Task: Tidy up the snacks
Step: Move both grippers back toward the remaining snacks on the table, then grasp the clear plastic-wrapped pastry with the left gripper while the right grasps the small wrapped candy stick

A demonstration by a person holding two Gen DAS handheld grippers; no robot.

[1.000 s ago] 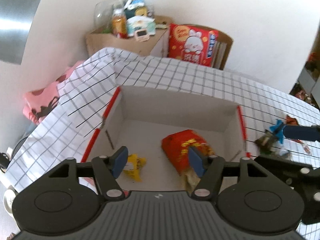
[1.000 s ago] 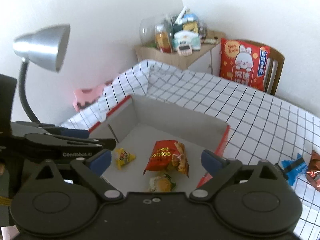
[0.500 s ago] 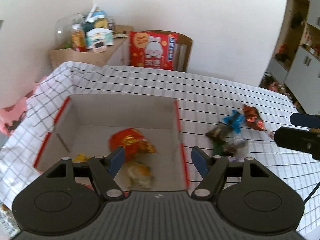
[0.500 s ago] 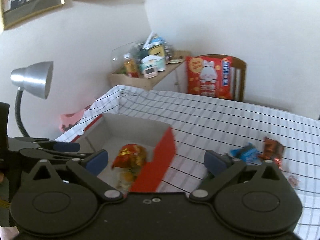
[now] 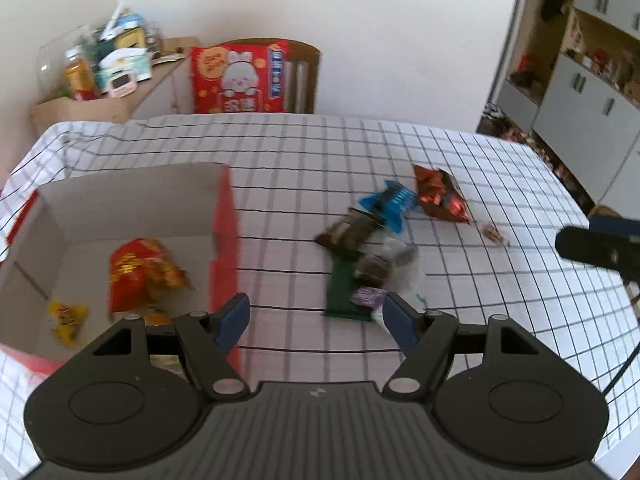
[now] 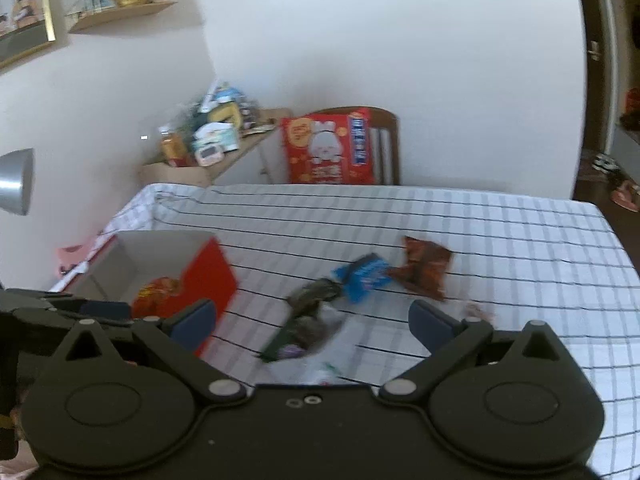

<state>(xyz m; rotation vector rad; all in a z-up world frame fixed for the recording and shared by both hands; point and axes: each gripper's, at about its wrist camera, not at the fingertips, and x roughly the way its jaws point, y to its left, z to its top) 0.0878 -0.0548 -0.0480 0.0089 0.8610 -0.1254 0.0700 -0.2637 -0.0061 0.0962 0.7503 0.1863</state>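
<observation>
Both grippers are spread wide and hold nothing. Your left gripper [image 5: 316, 322] hangs just past the red side of the box [image 5: 224, 240], and your right gripper [image 6: 312, 322] hangs over the snack pile.

Use the box as your marker. Inside it lie a big red bag [image 5: 140, 272] and a small yellow snack [image 5: 66, 316], so some of the sorting looks done. (Something pale sits under the red bag, but it is too blurry to name.)

Out on the checked tablecloth [image 5: 480, 280], to the right of the box, more snacks wait. Nearest the box is a dark green bar [image 5: 342, 292] with a small purple wrapper [image 5: 366, 296] touching it. A brown wrapper [image 5: 350, 232] lies just behind, then a blue packet [image 5: 390, 202], and farthest from the box a shiny red-brown bag [image 5: 438, 198]. A tiny candy [image 5: 494, 234] sits beyond that. There is also a clear wrapper [image 5: 404, 268] in the pile, hard to see.

You seem to be between trips, lining up for the next pick. I think the dark green bar is the easy one, since it sits right between your left gripper's fingers. Come down low, squeeze only that one snack, then lift it over the red wall and let go inside. Watch out, because the wrappers overlap and you could grab two.
</observation>
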